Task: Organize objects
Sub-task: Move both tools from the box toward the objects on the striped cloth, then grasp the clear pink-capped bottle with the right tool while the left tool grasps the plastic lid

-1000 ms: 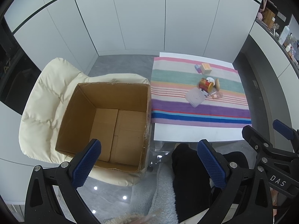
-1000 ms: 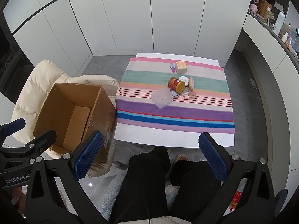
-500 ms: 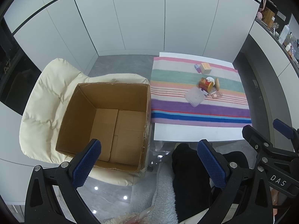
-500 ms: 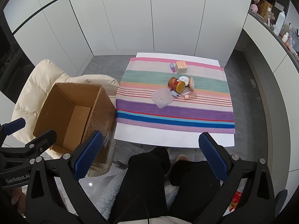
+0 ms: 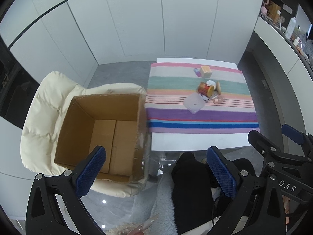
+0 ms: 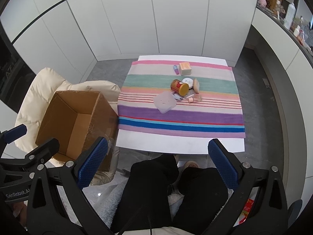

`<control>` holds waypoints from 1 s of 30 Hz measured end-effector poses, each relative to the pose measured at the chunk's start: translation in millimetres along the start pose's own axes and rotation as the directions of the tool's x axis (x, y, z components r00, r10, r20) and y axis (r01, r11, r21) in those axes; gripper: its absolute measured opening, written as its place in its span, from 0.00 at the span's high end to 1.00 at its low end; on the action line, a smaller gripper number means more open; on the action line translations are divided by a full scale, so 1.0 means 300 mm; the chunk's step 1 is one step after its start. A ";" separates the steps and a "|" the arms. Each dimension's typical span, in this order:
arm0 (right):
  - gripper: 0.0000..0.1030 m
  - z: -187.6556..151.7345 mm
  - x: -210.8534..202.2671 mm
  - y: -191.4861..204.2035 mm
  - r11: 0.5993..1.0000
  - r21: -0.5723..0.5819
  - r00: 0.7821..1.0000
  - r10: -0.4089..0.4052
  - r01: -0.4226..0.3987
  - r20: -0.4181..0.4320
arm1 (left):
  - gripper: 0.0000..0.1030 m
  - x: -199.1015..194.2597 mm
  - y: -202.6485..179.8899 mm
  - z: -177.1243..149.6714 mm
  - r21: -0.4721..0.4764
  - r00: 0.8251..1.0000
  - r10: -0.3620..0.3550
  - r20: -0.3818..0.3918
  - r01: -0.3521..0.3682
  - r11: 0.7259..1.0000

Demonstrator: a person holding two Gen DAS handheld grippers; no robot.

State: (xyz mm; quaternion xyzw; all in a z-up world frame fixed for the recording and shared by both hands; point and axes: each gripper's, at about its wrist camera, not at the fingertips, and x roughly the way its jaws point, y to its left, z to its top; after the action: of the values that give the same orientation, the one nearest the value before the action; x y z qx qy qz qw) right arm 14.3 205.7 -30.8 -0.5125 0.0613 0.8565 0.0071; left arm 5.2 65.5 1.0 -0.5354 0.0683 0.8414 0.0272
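Note:
Small objects lie on a striped cloth (image 6: pixel 182 115) on a white table (image 6: pixel 176 145): a red and gold can (image 6: pixel 179 87) on its side, a clear square lid (image 6: pixel 164 101), a tan box (image 6: pixel 185 68), a purple tube (image 6: pixel 175 69), a white round tin (image 6: pixel 187 81) and a pink bottle (image 6: pixel 194 98). The can (image 5: pixel 205 89) and lid (image 5: pixel 194 103) also show in the left wrist view. An empty cardboard box (image 5: pixel 103 135) sits on a cream chair (image 5: pixel 45 105). My left gripper (image 5: pixel 156 168) and right gripper (image 6: pixel 158 162) are open, empty, high above and well short of the table.
White cabinet doors (image 6: pixel 156 19) stand behind the table. A counter with bottles (image 6: pixel 289 17) runs along the right. The person's black-trousered legs (image 6: pixel 172 192) are below the grippers. The floor (image 6: pixel 260 78) is grey.

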 end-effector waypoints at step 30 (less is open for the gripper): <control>0.00 0.078 0.191 -0.665 0.982 0.184 0.999 -0.038 0.034 0.018 | 0.00 0.400 -0.516 0.183 0.086 0.991 -0.078 -0.105 0.087 0.992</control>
State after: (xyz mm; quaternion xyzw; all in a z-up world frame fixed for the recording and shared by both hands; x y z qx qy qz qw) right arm -18.6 403.4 -89.7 -0.5015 0.1307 0.8524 0.0703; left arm -76.7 223.1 -97.9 -0.5781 0.0853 0.8073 0.0829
